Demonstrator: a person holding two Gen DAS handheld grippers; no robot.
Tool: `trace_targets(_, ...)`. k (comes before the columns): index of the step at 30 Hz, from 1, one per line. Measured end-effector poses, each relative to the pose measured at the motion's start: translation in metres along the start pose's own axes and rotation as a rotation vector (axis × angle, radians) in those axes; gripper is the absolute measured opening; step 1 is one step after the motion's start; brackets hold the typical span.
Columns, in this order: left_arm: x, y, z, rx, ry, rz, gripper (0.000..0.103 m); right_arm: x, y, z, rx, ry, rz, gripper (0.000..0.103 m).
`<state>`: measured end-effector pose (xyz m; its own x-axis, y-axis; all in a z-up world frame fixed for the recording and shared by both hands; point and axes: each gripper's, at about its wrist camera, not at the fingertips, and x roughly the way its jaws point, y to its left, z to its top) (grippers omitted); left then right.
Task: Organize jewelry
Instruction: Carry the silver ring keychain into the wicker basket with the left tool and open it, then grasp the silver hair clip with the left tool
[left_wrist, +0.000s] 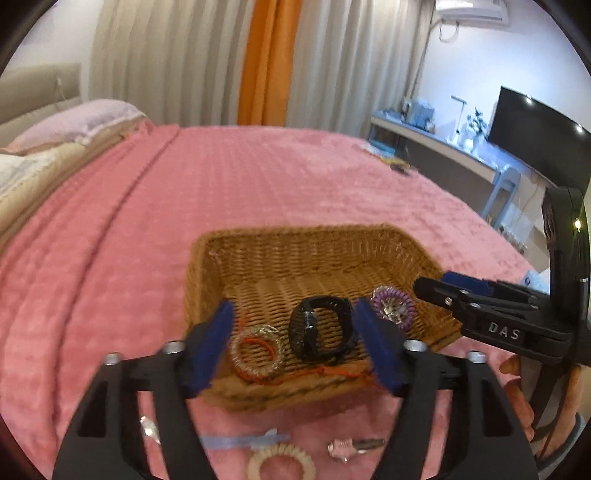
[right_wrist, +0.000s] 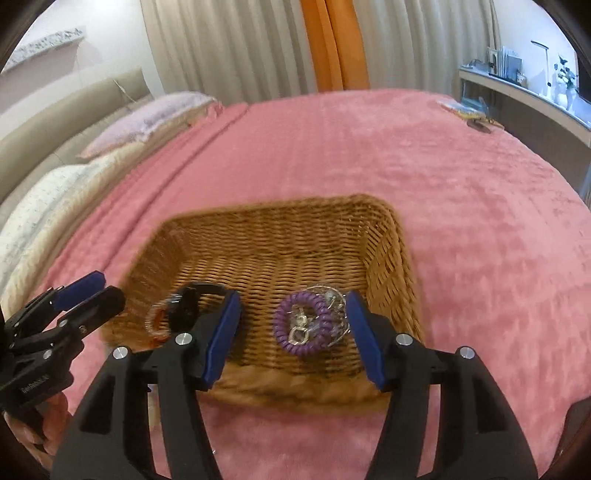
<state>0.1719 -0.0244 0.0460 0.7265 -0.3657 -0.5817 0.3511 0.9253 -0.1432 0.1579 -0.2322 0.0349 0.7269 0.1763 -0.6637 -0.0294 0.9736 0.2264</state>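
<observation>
A wicker basket (left_wrist: 295, 243) sits on the pink bed cover; it also shows in the right wrist view (right_wrist: 388, 258). Inside lie a black watch (left_wrist: 319, 328), a clear coil bracelet with an orange cord (left_wrist: 256, 350) and a purple coil bracelet with silver pieces (left_wrist: 391, 308), which also shows in the right wrist view (right_wrist: 303, 325). My left gripper (left_wrist: 295, 343) is open and empty over the basket's near edge. My right gripper (right_wrist: 291, 332) is open and empty above the purple bracelet. Each gripper shows in the other's view, the right (left_wrist: 436, 288) and the left (right_wrist: 92, 291).
On the cover in front of the basket lie a cream coil bracelet (left_wrist: 280, 461), a light blue clip (left_wrist: 243, 439), a small pink and silver piece (left_wrist: 351, 445) and a silver item (left_wrist: 149, 428). Pillows (left_wrist: 70, 125) lie at the left. A desk with a monitor (left_wrist: 535, 136) stands at the right.
</observation>
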Motion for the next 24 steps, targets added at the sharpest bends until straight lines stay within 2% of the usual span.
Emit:
trace_targets(1, -0.011, 0.001, 0.000, -0.008, -0.026, 0.011, 0.079, -0.009, 0.002, -0.002, -0.003, -0.013, 0.003, 0.058)
trace_targets(4, -0.059, 0.006, -0.004, -0.030, -0.132, 0.021, 0.085, -0.039, 0.011, -0.011, -0.014, -0.076, -0.008, 0.073)
trace_targets(6, -0.081, 0.008, -0.008, -0.036, -0.176, 0.037, 0.090, -0.057, 0.020, -0.020, -0.018, -0.082, -0.028, 0.081)
trace_targets(12, -0.135, 0.020, -0.031, -0.053, -0.232, 0.080, 0.090, -0.091, 0.041, -0.053, -0.037, -0.146, -0.067, 0.082)
trace_targets(15, -0.144, 0.030, -0.045, -0.067, -0.227, 0.099, 0.090, -0.093, 0.048, -0.070, -0.028, -0.148, -0.070, 0.090)
trace_targets(22, -0.128, 0.068, -0.080, -0.096, -0.132, 0.164, 0.090, -0.059, 0.054, -0.100, -0.001, -0.040, -0.056, 0.090)
trace_targets(24, -0.114, 0.081, -0.087, -0.113, -0.081, 0.168, 0.090, -0.044, 0.056, -0.107, 0.007, -0.004, -0.054, 0.090)
